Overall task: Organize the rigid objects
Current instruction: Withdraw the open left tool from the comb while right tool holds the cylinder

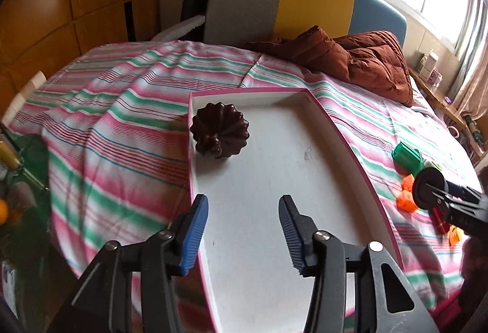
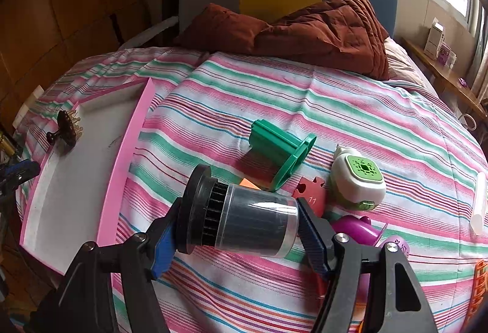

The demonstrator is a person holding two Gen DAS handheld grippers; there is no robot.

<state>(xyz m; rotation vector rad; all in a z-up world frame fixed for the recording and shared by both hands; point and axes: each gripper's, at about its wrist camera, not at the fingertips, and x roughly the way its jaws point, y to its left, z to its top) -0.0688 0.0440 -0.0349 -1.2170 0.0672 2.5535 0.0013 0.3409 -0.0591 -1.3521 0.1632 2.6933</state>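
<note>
A pink-edged white tray (image 1: 305,162) lies on the striped bed; it also shows in the right wrist view (image 2: 125,156). A dark brown fluted object (image 1: 220,129) sits in the tray's far left corner, also seen in the right wrist view (image 2: 65,128). My left gripper (image 1: 244,233) is open and empty over the tray's near left part. My right gripper (image 2: 236,226) is shut on a black cylinder with a clear sleeve (image 2: 241,214), held above the bed right of the tray; it also shows in the left wrist view (image 1: 427,188).
On the bed lie a green spool (image 2: 282,151), a white and green device (image 2: 357,180), a red puzzle piece (image 2: 314,194), a purple object (image 2: 357,227) and orange pieces (image 1: 407,198). A brown quilt (image 2: 305,27) is by the headboard. A wooden shelf (image 2: 442,73) runs under the window.
</note>
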